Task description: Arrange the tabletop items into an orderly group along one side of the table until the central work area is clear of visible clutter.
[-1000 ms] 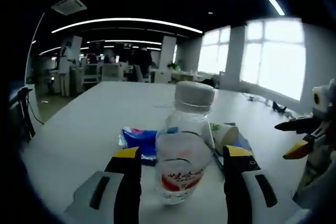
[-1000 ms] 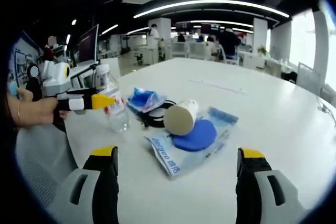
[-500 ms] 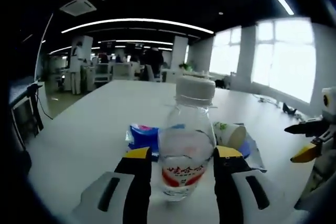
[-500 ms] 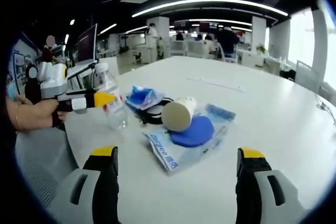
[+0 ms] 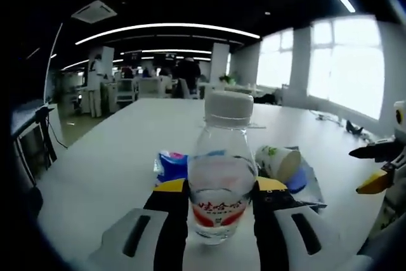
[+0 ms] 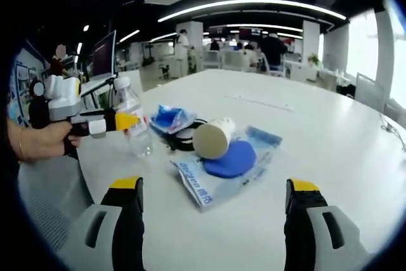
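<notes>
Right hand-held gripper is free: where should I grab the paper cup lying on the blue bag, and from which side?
Grip the paper cup across its round body, probably just behind the open mouth that faces the right hand-held gripper. It lies on its side on the blue bag, so come down from above with the jaws straddling its width; a side approach would likely roll it.

Bottle (image 5: 222, 188) is clear glossy plastic with a matt white cap (image 5: 228, 107) and a printed film label. Table (image 6: 330, 138) is smooth matt white; the pouch (image 6: 219, 179) to its right is shiny clear film over a matt blue pad (image 6: 231, 158). Cup (image 6: 211, 138) looks like paper, blue packet (image 5: 170, 164) crinkly glossy plastic.
</notes>
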Available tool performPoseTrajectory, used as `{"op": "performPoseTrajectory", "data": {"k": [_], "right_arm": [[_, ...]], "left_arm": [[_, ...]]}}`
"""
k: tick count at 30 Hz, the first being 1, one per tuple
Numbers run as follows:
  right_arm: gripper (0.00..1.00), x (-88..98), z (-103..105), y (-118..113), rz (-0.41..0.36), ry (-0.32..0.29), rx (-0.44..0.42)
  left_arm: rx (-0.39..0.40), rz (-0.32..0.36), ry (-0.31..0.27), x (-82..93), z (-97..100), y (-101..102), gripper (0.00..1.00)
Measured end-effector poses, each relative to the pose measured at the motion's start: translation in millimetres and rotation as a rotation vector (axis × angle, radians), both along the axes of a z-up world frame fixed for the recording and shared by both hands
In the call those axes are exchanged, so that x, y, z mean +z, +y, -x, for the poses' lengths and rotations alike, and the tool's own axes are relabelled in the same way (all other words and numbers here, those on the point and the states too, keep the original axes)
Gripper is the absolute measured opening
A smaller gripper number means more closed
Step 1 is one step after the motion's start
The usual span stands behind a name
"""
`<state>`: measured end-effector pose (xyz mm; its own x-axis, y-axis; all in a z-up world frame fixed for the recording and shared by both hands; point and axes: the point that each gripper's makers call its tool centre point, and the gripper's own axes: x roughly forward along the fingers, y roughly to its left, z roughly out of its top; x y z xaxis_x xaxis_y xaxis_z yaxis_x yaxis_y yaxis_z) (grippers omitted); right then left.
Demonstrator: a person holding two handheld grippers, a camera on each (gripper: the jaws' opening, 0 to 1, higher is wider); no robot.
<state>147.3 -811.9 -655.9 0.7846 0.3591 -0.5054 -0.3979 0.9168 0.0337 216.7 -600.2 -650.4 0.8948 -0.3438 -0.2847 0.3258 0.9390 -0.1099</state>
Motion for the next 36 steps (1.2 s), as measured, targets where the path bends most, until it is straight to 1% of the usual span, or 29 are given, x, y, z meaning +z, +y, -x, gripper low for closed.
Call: {"op": "performPoseTrajectory", "data": {"k": [3, 5, 11, 21, 23, 26, 29, 31, 35, 36], "right_arm": [[0.91, -0.5, 0, -1, 0.002, 0.001, -0.001], [0.91, -0.4, 0, -1, 0.002, 0.001, -0.002], [0.91, 0.5, -1, -2, 0.004, -0.001, -0.003], [0.91, 0.0, -2, -5, 0.012, 0.004, -0.010], [0.91, 0.4, -3, -4, 0.011, 0.003, -0.009], [0.91, 0.6, -3, -3, 0.010, 0.003, -0.009], [0.90, -0.1, -4, -3, 0.010, 0.005, -0.008], [0.90, -1.2, -4, -3, 0.014, 0.008, -0.007], [0.90, -2.0, -5, -3, 0.016, 0.012, -0.007], [0.90, -2.2, -6, -4, 0.017, 0.014, -0.008]], "left_arm": [[-0.006, -0.011, 0.002, 0.6, -0.4, 1, 0.36], [-0.019, -0.027, 0.017, 1.1, -1.3, 0, 0.36], [-0.024, -0.036, 0.022, 0.9, -2.2, 1, 0.35], [-0.011, -0.018, 0.043, 5.1, -8.7, 10, 0.34], [-0.004, -0.010, 0.040, 8.1, -10.7, 14, 0.34], [0.002, -0.019, 0.023, 15.5, -14.1, 18, 0.34], [0.012, -0.016, 0.010, 25.4, -19.3, 24, 0.34], [0.012, -0.030, -0.015, 34.7, -24.8, 29, 0.34], [0.019, -0.015, -0.028, 47.9, -33.7, 34, 0.34], [0.019, -0.017, -0.040, 52.0, -36.3, 35, 0.34]]}}
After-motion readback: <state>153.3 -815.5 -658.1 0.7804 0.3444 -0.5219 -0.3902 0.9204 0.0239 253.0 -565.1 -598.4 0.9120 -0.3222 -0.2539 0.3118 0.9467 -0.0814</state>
